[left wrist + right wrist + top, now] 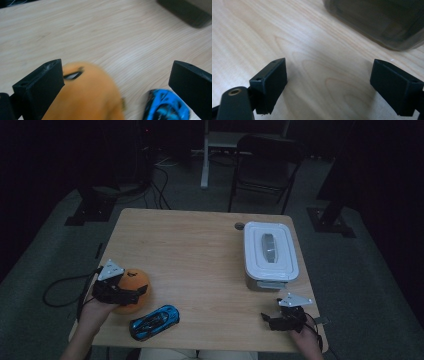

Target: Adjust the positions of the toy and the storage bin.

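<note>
Near the front left corner of the table (200, 235) sits the orange plush toy (134, 287), round and soft, with a small dark stitched eye on its upper side. The left tool (131, 293) hangs just over it with its jaws spread wide; in the left gripper view the toy (87, 97) lies between the two black jaws, close against one of them, and I cannot tell if it touches that one, while the other jaw stands well apart from it, so nothing is gripped. I judge that the toy is light and gives way under pressure, so it will not slip easily, but it will squash and bulge out if the jaws close only on its edge. The best hold seems across the middle of its body, with the jaws low on both sides. Just beside it, nearer the front edge, lies a blue toy car (155, 321), hard and smooth, which could roll if pushed. At the front right, the right tool (269, 320) rests low over the bare wood, its jaws also wide apart and empty. Farther back on the right stands a white lidded box (270, 252), closed.
</note>
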Motion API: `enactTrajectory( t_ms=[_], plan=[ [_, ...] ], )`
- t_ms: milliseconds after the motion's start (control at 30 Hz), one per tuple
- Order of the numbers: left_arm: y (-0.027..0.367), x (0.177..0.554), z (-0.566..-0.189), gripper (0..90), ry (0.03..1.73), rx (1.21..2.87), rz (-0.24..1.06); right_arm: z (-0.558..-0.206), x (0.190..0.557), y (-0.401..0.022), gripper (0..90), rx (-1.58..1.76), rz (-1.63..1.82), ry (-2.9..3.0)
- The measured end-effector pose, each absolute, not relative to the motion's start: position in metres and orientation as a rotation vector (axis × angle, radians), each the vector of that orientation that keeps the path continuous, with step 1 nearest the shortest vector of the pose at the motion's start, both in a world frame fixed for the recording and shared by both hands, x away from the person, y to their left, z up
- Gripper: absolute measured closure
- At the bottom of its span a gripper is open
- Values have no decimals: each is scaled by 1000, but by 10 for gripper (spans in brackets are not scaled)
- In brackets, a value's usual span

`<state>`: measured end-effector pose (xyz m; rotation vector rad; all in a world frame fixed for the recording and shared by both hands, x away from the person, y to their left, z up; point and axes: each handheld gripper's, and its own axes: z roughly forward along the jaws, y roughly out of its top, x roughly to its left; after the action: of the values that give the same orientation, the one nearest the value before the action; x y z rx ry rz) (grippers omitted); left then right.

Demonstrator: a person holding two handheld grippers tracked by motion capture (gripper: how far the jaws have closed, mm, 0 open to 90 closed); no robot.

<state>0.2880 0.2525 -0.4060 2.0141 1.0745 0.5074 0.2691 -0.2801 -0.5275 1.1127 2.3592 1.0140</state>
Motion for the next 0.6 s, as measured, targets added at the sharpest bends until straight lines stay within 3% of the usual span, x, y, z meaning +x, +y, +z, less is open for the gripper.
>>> enactTrajectory(
  t_ms=[600],
  plan=[
    [157,324,-429,6,872,2090,364,-513,255,-325,137,1249,1007,2109]
  ],
)
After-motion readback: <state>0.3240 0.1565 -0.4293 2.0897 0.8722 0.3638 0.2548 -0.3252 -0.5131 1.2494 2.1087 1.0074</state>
